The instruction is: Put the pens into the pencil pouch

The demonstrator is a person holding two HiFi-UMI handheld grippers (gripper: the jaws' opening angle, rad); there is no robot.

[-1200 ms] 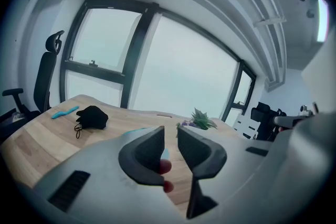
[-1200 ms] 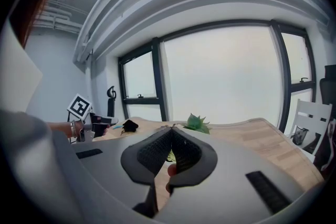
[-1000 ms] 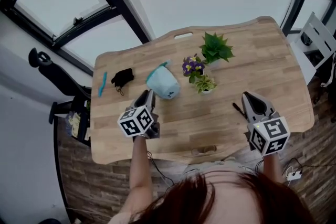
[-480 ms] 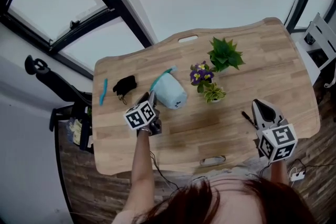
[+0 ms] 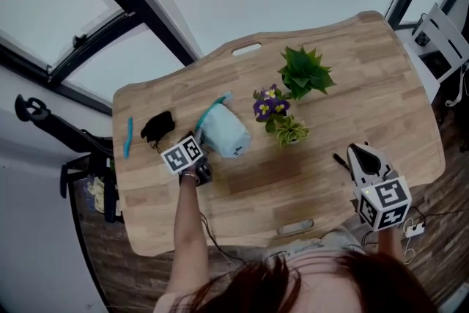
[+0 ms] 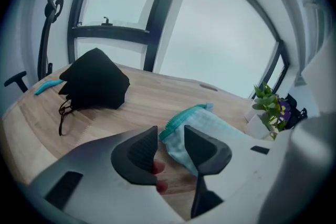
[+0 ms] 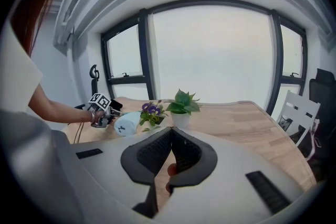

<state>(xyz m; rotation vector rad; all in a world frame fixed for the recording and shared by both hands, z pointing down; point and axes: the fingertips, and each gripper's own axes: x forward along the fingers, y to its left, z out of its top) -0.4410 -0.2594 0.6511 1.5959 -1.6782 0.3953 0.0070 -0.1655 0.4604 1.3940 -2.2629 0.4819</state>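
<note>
Two ribbed black fingers of the left gripper [image 6: 170, 135] have just been opening wide, flanking the teal zipper edge of the soft pale-blue pencil pouch [image 6: 212, 131] lying on the wooden worktop [image 6: 152, 94]. The right gripper [image 7: 170, 139] fingers are pressing together, empty, near a slim black pen [image 5: 340, 160].
</note>
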